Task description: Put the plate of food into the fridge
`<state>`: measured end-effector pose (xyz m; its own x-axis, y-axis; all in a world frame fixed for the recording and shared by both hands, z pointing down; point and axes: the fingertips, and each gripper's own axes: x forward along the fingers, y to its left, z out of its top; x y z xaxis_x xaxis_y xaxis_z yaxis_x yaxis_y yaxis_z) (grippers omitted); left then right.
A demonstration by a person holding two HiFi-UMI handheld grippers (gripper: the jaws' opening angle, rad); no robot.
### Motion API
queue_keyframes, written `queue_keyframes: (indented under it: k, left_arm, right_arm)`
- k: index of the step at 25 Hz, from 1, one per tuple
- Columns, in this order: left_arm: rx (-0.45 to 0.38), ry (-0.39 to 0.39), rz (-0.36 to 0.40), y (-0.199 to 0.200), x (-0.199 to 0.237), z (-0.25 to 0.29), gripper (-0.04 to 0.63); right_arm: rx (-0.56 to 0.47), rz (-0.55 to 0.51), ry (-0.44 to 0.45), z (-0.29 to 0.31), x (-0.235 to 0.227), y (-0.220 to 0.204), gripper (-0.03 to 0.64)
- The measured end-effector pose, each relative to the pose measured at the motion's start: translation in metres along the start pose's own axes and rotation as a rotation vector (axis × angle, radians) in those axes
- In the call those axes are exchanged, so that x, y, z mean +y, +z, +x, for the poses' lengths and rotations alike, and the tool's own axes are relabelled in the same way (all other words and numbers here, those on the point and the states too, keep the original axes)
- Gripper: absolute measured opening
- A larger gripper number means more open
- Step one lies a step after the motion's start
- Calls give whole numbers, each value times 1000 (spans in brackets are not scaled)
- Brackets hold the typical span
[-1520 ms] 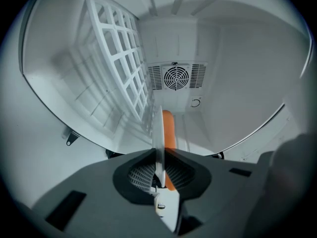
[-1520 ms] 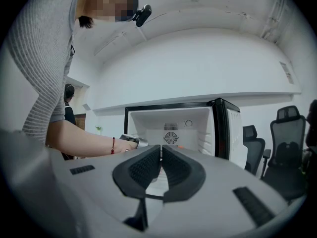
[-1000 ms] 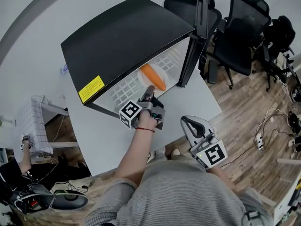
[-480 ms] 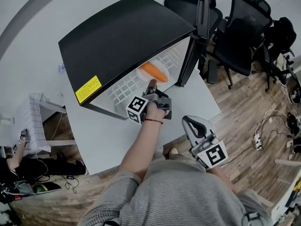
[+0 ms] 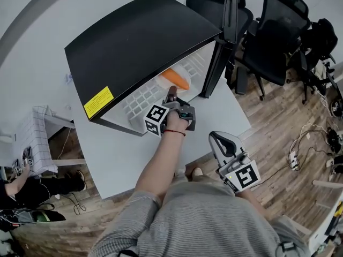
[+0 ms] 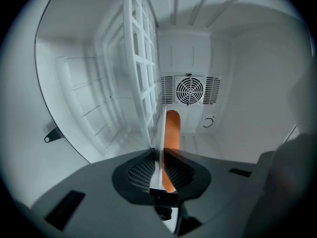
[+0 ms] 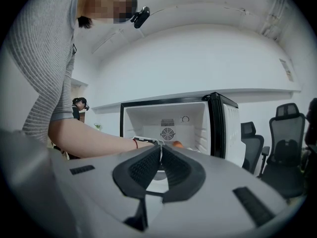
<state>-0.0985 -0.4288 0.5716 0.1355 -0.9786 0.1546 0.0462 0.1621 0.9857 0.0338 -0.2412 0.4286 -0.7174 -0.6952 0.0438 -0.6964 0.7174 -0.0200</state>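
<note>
A black mini fridge stands on a white table, its door swung open to the right. My left gripper reaches into the fridge's white inside, shut on the rim of a white plate that carries a long orange piece of food. In the left gripper view the plate shows edge-on between the jaws, with the food beside it, a wire shelf alongside and the fan grille at the back wall. My right gripper hangs back near the table's front edge, shut and empty.
Black office chairs stand to the right of the fridge door. Cables lie on the wooden floor at the right. A white wire rack stands left of the table, with another person low beside it.
My left gripper has carried the plate forward, deeper into the fridge. The right gripper has stayed where it was.
</note>
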Motion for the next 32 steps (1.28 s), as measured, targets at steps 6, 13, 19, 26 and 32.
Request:
queue_keyframes:
  k: [6, 13, 19, 26, 32]
  left_arm:
    - [33, -52, 55, 0, -15, 0, 132]
    - [47, -60, 66, 4, -14, -7, 147]
    - [67, -52, 56, 2, -7, -14, 147]
    - [102, -63, 67, -3, -4, -24, 147]
    - [138, -50, 110, -10, 2, -36, 147]
  right_arm:
    - [-1, -2, 2, 1, 1, 0, 15]
    - [-5, 0, 16, 5, 6, 1, 15]
    - [-6, -10, 16, 6, 7, 1, 15]
    - [-12, -17, 17, 6, 10, 3, 15]
    - [-19, -22, 16, 4, 12, 6, 15]
